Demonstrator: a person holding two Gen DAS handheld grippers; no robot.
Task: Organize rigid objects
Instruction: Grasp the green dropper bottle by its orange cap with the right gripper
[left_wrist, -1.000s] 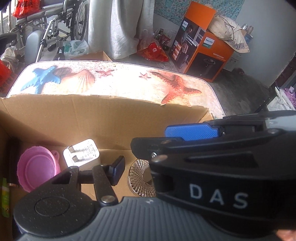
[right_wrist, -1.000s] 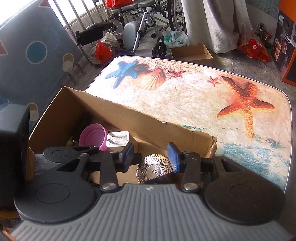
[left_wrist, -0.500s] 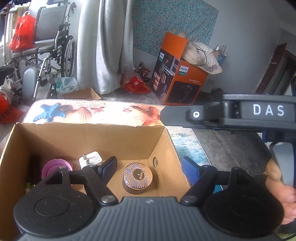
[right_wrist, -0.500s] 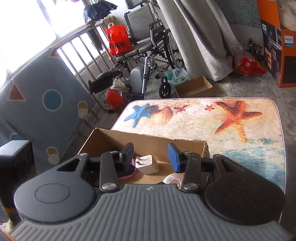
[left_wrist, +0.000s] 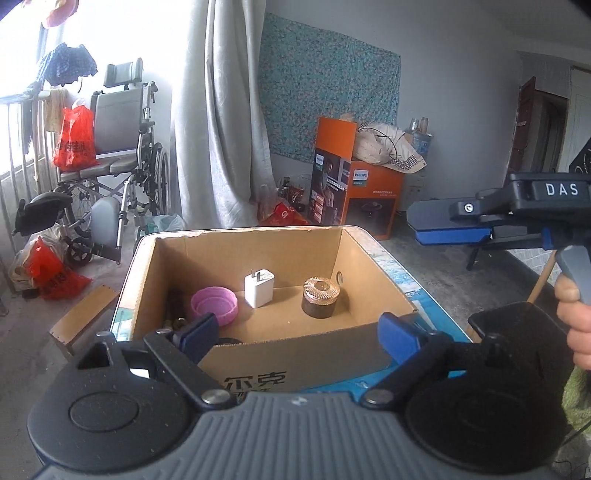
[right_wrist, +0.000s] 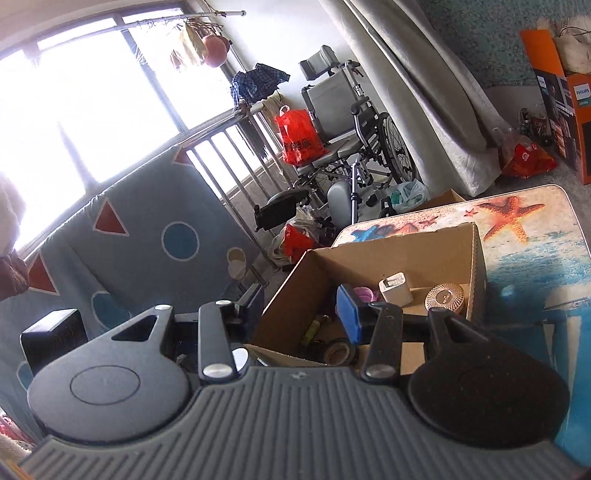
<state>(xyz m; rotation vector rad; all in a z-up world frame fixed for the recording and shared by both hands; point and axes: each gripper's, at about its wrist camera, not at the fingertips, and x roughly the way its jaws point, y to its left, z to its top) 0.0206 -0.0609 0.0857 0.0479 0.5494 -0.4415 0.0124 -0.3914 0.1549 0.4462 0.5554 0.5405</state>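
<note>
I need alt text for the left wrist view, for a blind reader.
An open cardboard box on a table holds a pink lid, a white charger and a small lidded jar. The empty left gripper is opening in the foreground; the right gripper is at right.

Both wrist views close above the cardboard box (left_wrist: 280, 363) — left facing its open top, right angled leftward — box shared.

Dark items (left_wrist: 173, 314) along cardboard box's (left_wrist: 373, 266) left wall too small/shadowed to ID; pink cap (right_wrist: 364, 294) half hidden behind hand-held gripper fingertip (right_wrist: 347, 314).
</note>
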